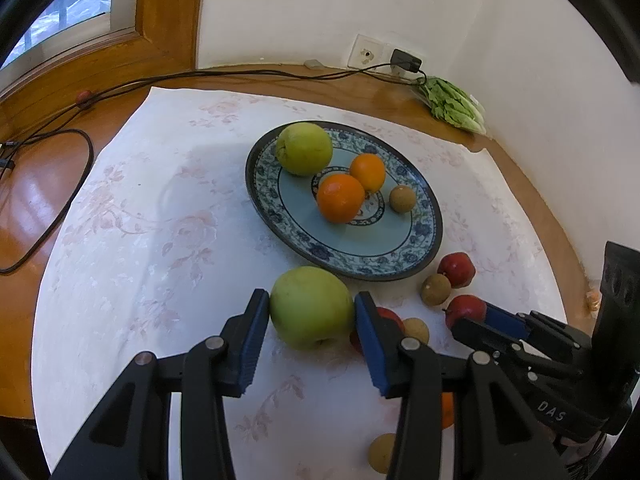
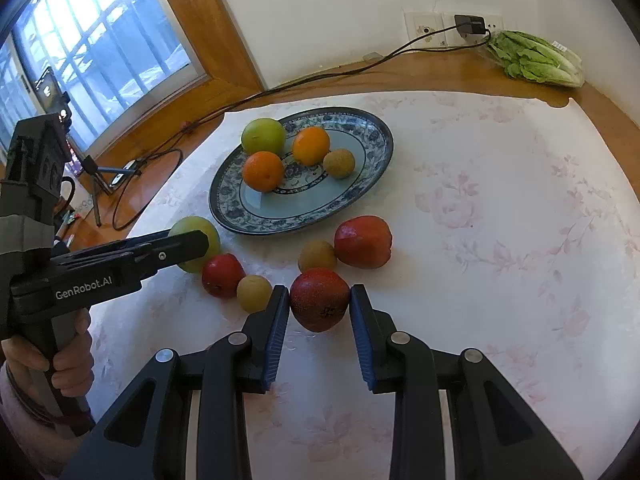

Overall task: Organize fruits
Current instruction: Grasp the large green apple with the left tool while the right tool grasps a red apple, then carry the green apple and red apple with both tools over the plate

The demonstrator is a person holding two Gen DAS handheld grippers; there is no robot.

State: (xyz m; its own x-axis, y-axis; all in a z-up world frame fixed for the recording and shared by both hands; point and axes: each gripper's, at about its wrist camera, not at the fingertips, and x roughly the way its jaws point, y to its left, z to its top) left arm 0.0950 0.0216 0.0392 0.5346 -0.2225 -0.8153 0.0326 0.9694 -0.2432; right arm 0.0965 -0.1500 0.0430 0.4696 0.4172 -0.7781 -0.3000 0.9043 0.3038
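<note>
Left tongs (image 1: 312,310) clamp a green apple (image 1: 310,306) at the plate's (image 1: 400,268) six o'clock; right tongs (image 2: 320,300) seemingly pinch a red apple (image 2: 319,298).

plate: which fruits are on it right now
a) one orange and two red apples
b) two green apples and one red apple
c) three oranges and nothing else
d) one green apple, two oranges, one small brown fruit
d: the plate holds one green apple, two oranges and one small brown fruit; the red fruits all lie on the cloth in front of it.
</note>
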